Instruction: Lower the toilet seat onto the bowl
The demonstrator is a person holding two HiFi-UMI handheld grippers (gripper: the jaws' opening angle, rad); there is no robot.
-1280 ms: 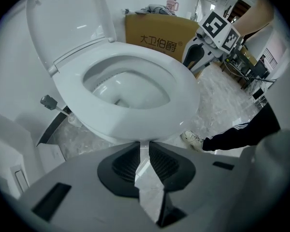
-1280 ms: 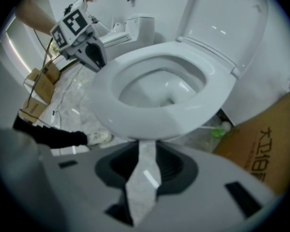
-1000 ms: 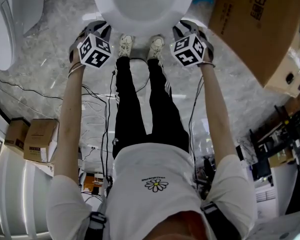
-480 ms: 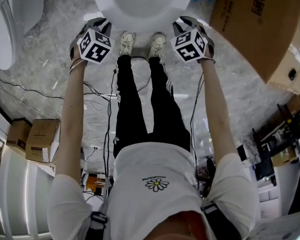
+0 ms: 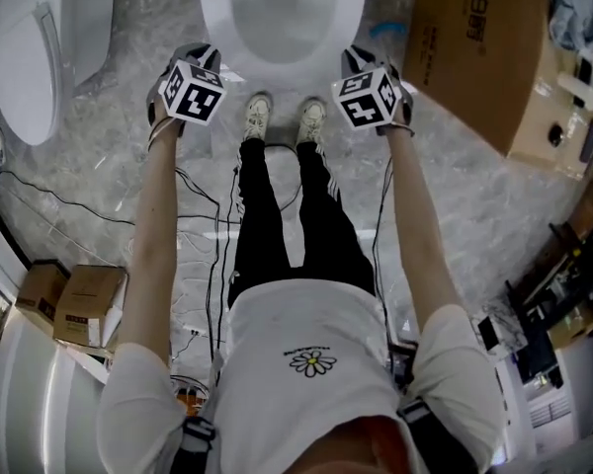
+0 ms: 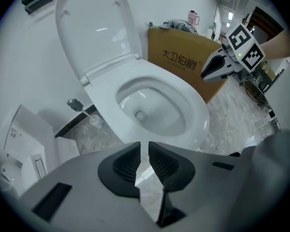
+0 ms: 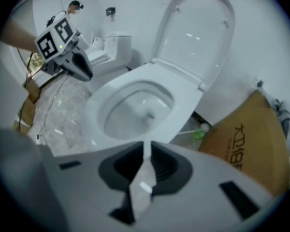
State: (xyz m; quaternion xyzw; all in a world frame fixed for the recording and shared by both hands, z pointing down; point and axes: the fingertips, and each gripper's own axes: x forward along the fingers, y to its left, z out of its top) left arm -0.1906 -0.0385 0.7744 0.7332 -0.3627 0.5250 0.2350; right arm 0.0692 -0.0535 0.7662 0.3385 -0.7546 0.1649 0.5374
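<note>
The white toilet point(image 5: 282, 18) stands at the top of the head view. Its seat ring point(image 6: 195, 108) lies flat on the bowl, and the lid point(image 6: 96, 28) stands upright behind it. The same seat point(image 7: 183, 98) and lid point(image 7: 198, 28) show in the right gripper view. My left gripper point(image 5: 188, 57) hovers off the bowl's front left, apart from the rim. Its jaws point(image 6: 144, 146) stand a narrow gap apart and hold nothing. My right gripper point(image 5: 366, 59) hangs off the front right, also clear of the seat. Its jaws point(image 7: 147, 146) have just been closing and are empty.
A large cardboard box point(image 5: 484, 38) stands right of the toilet. A second toilet point(image 5: 30, 67) is at the left. A toilet brush point(image 6: 79, 105) leans by the wall. Cables point(image 5: 208, 196) trail over the marble floor, and small boxes point(image 5: 74, 299) sit at lower left.
Both grippers have come away from the seat's front rim, where they were before, and risen. More of the bowl now shows beyond them.
</note>
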